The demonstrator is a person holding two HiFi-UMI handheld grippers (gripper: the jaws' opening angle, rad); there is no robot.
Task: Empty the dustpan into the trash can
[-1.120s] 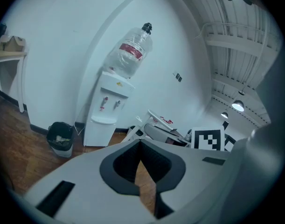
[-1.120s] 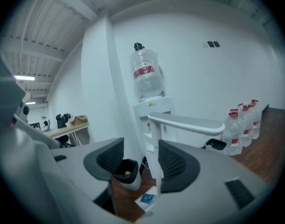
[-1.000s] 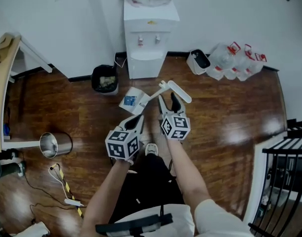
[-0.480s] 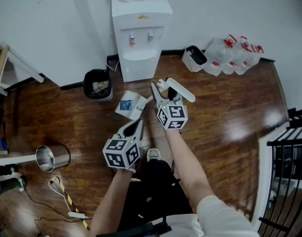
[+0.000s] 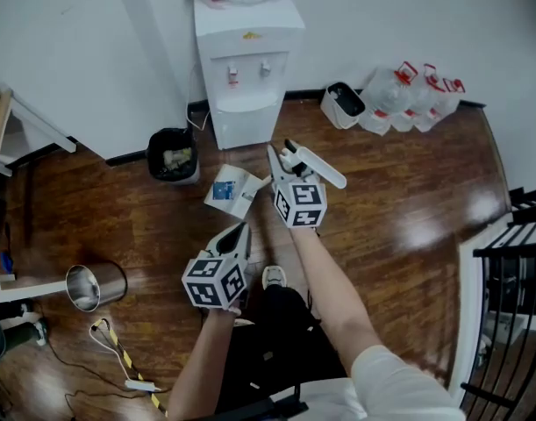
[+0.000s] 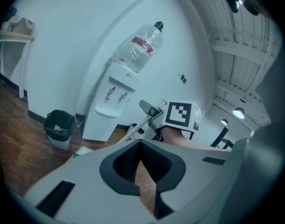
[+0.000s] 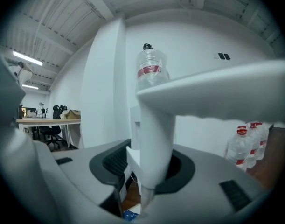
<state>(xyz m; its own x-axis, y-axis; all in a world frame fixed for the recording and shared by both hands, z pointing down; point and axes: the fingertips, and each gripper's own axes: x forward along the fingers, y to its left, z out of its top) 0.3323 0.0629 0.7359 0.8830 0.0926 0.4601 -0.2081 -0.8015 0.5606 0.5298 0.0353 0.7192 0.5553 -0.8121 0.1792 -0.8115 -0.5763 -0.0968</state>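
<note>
**Head view:** our right gripper (image 5: pixel 283 160) has just closed its jaws on the handle of the white plastic long-handled dustpan (image 5: pixel 232 191). Our left gripper (image 5: pixel 240 234) has dropped back toward us. The pan, seemingly resting on the wooden floor (image 5: pixel 399 200), lies near the round black trash can (image 5: pixel 173 154) but apart from it. With the handle secured, we judge the carry can begin.

**Left gripper view:** only here do we see its jaws pressed together, empty.

**Right gripper view:** this alone shows the handle's stem pinched between the pads.

Left claw (image 5: pixel 243 230) shut and empty; right claw (image 5: pixel 280 151), just closing, grips the handle (image 7: pixel 154 143)
</note>
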